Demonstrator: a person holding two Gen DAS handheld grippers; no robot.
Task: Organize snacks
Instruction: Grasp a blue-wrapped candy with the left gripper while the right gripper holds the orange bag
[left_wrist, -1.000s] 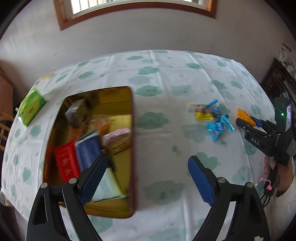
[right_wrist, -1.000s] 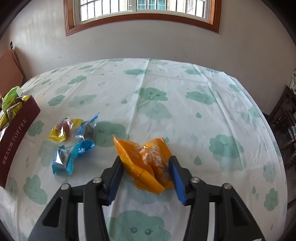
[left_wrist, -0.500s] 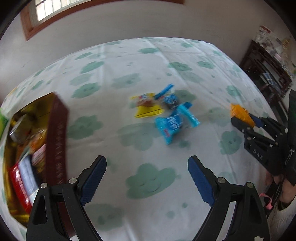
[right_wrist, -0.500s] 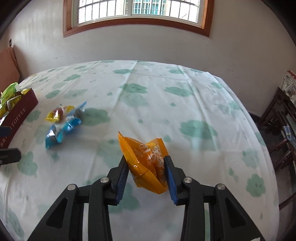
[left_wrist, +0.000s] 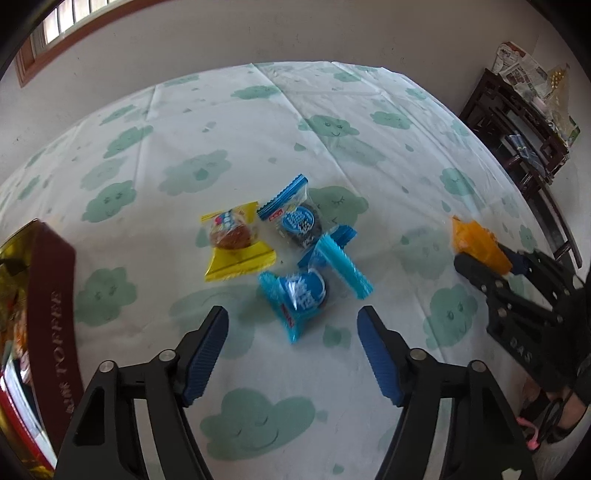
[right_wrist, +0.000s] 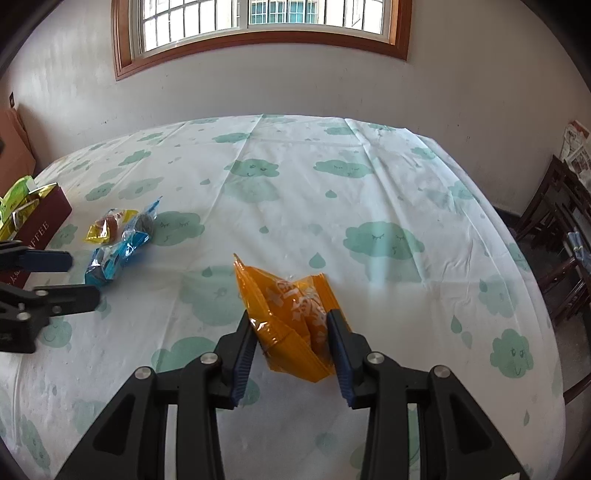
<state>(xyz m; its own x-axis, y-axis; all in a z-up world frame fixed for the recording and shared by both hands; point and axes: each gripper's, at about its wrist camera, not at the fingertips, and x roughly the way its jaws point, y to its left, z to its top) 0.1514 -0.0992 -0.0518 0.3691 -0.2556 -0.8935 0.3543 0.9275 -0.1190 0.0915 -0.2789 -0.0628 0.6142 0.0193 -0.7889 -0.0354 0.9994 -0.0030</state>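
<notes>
My left gripper (left_wrist: 293, 332) is open and empty, just short of a blue snack packet (left_wrist: 301, 297) on the table. A second blue packet (left_wrist: 295, 218) and a yellow packet (left_wrist: 236, 240) lie right behind it. My right gripper (right_wrist: 291, 345) is shut on an orange snack packet (right_wrist: 291, 314) and holds it above the cloth; it also shows in the left wrist view (left_wrist: 480, 245). The dark red toffee box (left_wrist: 51, 314), with several snacks inside, is at the left edge. In the right wrist view the blue packets (right_wrist: 118, 251) and the box (right_wrist: 40, 225) lie far left.
The table has a white cloth with green clouds (right_wrist: 332, 206). A green packet (right_wrist: 16, 192) sits behind the box. Dark wooden furniture (left_wrist: 524, 122) stands past the table's right edge. A wall with a window (right_wrist: 258, 22) is behind the table.
My left gripper has swung right from over the box to the loose packets and narrowed somewhat. My right gripper has closed tighter on the orange packet and lifted it.
</notes>
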